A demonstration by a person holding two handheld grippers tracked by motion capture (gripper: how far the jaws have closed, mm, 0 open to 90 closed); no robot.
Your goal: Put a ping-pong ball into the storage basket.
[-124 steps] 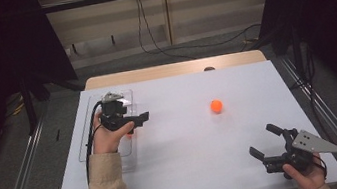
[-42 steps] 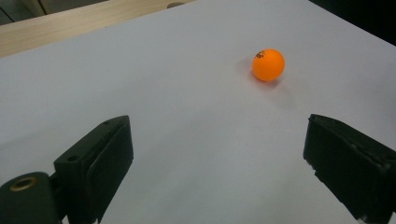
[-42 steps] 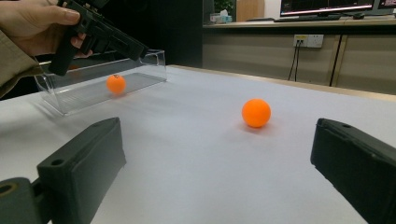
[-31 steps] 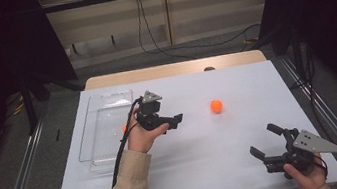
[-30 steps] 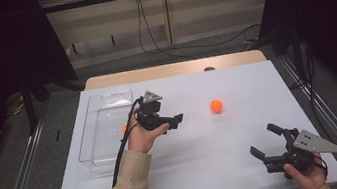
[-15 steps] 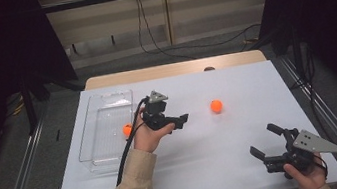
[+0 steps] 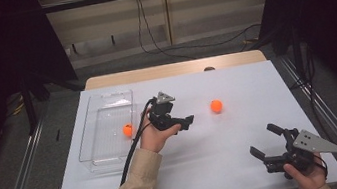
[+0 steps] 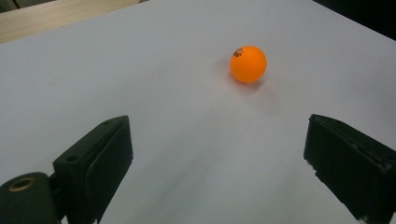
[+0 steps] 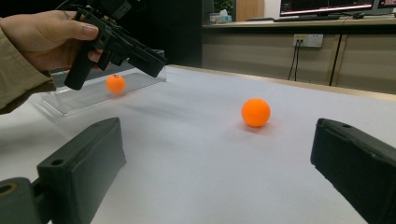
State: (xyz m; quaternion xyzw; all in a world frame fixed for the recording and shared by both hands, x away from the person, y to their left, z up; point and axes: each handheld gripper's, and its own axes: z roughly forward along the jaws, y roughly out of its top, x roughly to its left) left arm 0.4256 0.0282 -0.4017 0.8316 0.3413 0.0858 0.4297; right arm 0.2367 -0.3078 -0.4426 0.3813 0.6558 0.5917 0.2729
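The left gripper [image 7: 188, 120] hovers over the white table [image 7: 226, 156] with its jaws spread wide and nothing between them, pointing toward three o'clock at the orange ball [image 7: 216, 106], which sits loose on the bare surface just beyond the jaw tips. At nine o'clock of that hand a second orange ball [image 7: 127, 129] lies inside the clear tray [image 7: 93, 136], its edge partly hidden by the hand and cable. Down at five o'clock the right gripper [image 7: 265, 143] rests low, jaws apart and empty, its hand cut off by the frame's bottom edge.
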